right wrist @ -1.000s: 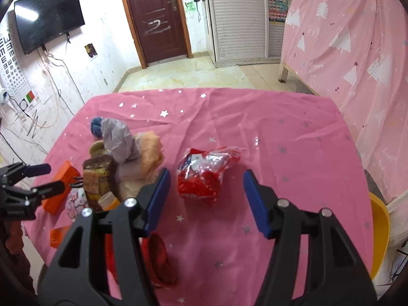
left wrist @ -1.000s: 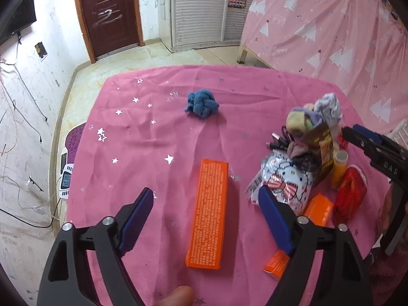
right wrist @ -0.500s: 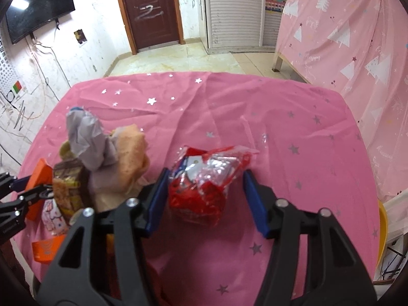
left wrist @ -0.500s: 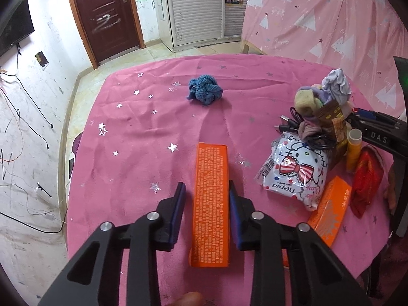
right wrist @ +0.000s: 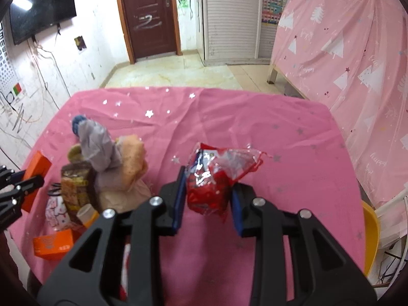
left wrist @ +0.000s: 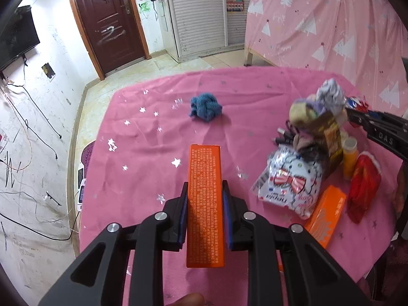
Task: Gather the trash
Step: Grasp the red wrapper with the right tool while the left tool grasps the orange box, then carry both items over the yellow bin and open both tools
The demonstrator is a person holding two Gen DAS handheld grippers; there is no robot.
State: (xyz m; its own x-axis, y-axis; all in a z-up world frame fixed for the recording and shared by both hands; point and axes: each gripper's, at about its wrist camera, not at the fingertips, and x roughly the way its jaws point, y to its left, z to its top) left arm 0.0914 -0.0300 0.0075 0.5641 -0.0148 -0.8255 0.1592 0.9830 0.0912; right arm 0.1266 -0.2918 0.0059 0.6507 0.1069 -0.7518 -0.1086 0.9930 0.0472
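On the pink-clothed table (left wrist: 153, 137), left tool (left wrist: 205, 211) clenches a long orange cardboard box (left wrist: 205, 199); right tool (right wrist: 207, 204), closing, squeezes a crinkly red plastic wrapper (right wrist: 211, 178), which might slip.

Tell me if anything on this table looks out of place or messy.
Yes. A crumpled blue cloth lies alone mid-table, apart from the heap by the Hello Kitty packet. The red wrapper between the closing right gripper pads is torn and crinkled.
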